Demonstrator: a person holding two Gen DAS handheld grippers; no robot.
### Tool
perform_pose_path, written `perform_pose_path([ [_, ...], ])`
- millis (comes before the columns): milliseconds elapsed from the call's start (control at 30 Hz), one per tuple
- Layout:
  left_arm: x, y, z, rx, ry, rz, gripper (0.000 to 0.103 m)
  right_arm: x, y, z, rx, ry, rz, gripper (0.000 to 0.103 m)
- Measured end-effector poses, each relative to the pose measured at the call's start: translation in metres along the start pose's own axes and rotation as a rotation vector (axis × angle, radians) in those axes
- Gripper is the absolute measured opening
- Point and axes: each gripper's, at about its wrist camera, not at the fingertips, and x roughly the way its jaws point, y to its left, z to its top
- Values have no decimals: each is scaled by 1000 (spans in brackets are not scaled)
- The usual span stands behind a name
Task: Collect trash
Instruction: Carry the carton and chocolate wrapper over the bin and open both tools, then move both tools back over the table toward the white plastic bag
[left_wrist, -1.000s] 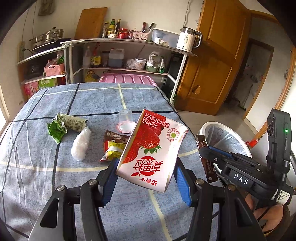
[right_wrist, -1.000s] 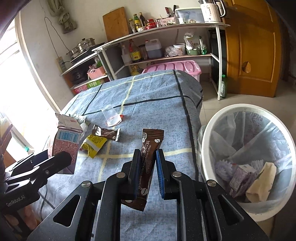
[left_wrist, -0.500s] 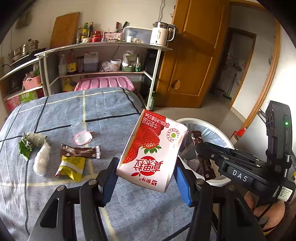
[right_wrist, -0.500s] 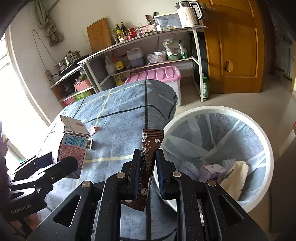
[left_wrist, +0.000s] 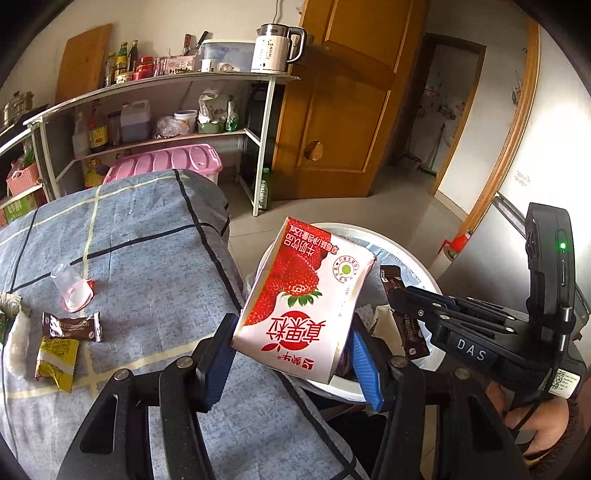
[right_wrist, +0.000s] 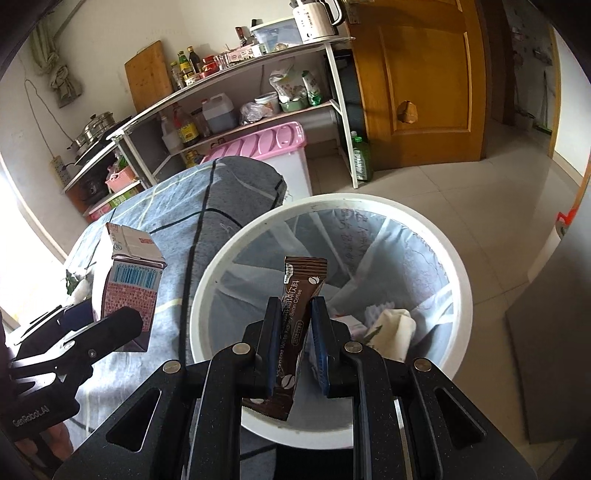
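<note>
My left gripper (left_wrist: 291, 354) is shut on a red and white strawberry milk carton (left_wrist: 303, 302), held at the table's edge beside the white trash bin (left_wrist: 424, 273). The carton also shows in the right wrist view (right_wrist: 129, 288). My right gripper (right_wrist: 297, 343) holds a brown coffee sachet (right_wrist: 299, 325) over the open bin (right_wrist: 461, 280); its jaws look slightly parted around the sachet. The sachet also shows in the left wrist view (left_wrist: 406, 325). The bin holds a clear liner and some trash.
On the blue checked tablecloth (left_wrist: 147, 258) lie a clear plastic cup (left_wrist: 70, 288), a brown sachet (left_wrist: 72, 326), a yellow wrapper (left_wrist: 55, 358) and a white wad (left_wrist: 16, 347). A pink storage box (left_wrist: 166, 162), metal shelves (left_wrist: 166, 81) and a wooden door (left_wrist: 343, 110) stand behind.
Both grippers have swung right from over the table toward the bin. The sachet now hangs above the bin's opening, and the right jaws look a little wider.
</note>
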Motion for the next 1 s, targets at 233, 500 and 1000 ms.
perform_pose_path([
  [233, 25, -18, 3, 23, 46, -27, 58, 6, -22, 1, 23, 20, -29, 17],
  [500, 50, -26, 5, 20, 100, -45, 59, 20, -28, -1, 5, 76, -84, 20],
  [1000, 28, -6, 2, -31, 71, -41, 59, 9, -17, -2, 19, 52, -59, 38],
])
